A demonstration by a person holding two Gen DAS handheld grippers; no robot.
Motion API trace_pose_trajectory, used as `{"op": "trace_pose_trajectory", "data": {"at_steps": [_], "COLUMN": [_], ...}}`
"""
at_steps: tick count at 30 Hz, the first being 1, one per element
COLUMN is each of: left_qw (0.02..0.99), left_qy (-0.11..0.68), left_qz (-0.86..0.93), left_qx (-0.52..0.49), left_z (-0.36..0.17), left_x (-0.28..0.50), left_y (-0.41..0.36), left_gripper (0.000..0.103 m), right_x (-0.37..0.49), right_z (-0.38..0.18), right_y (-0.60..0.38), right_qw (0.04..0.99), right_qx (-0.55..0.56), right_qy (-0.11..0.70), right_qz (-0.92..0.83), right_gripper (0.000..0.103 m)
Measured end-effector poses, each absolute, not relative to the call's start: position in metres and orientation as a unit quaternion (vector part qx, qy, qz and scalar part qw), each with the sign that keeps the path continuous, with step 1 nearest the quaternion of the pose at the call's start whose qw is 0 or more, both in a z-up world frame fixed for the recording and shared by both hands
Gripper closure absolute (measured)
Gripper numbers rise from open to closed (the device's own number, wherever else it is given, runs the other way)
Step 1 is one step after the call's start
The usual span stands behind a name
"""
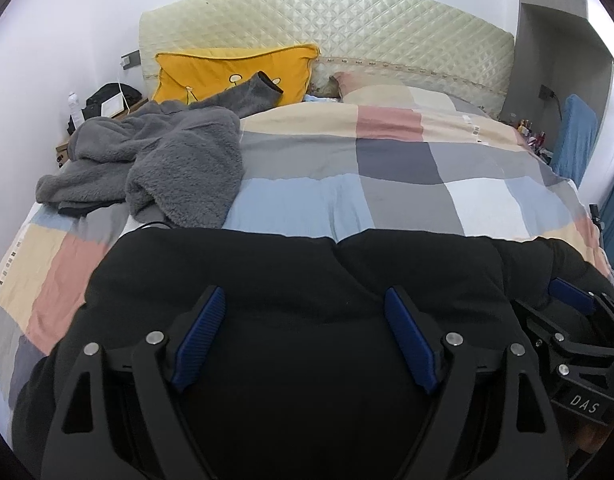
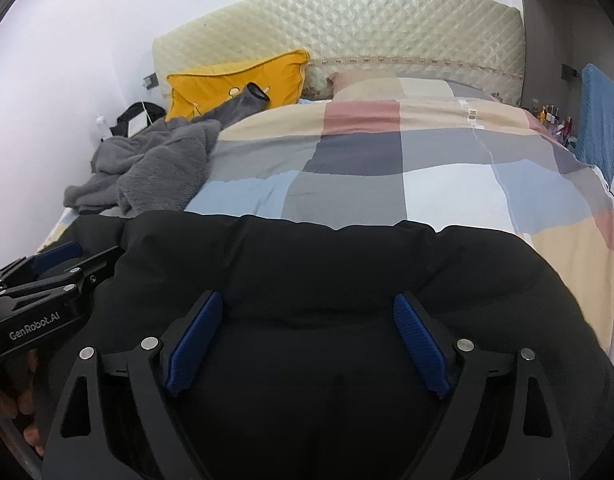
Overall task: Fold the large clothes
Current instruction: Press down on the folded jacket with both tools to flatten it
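With both the left gripper point(image 1: 305, 300) and right gripper point(image 2: 307, 304) spread wide over the black coat point(image 1: 307, 264), holding nothing, I judge a fold is just laid, and next I must pinch an edge ahead of the jaws.

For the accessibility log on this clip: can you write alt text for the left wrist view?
The left hand-held gripper hangs open over a black garment spread across the near end of a bed with a checked duvet. A crumpled grey fleece lies at left, below a yellow pillow; the right hand-held gripper shows at the right edge.

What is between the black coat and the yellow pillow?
The checked quilt fills most of that stretch, and the grey fleece garment lies heaped toward the yellow pillow. Both views show it beyond the black coat.
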State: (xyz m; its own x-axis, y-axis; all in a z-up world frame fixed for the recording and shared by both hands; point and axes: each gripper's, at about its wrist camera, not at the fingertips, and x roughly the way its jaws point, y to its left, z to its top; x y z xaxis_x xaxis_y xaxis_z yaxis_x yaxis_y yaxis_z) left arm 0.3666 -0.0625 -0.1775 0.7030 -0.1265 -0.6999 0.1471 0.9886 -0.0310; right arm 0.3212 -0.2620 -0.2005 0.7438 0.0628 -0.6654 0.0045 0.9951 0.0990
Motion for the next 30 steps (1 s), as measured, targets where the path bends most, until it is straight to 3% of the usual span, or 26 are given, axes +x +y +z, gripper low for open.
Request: {"op": "trace_pose_trajectory", "data": {"at_steps": [12,24,30], "left_qw": [0.915,0.929,0.926], "left_qy": [0.395,0.369,0.374], "left_qz": [-0.063,-0.025,-0.032], "left_qx": [0.045,0.019,0.026], "left_z": [-0.201,-0.174,-0.199], "left_x": [0.407,0.366,0.357], "left_y": [-0.080,0.010,0.024], "left_gripper": [0.020,0.020,0.020], "right_x": [0.360,0.306,0.304], "right_z": [-0.220,-0.179,-0.206], "right_y": [-0.267,-0.309,-0.329], "right_qw": [0.930,0.943,0.931], "right_qx": [0.041,0.034,0.051], "right_qy": [0.364,0.332,0.362], "right_qz": [0.005,-0.002,0.012], "right_gripper": [0.014,0.015,0.014]}}
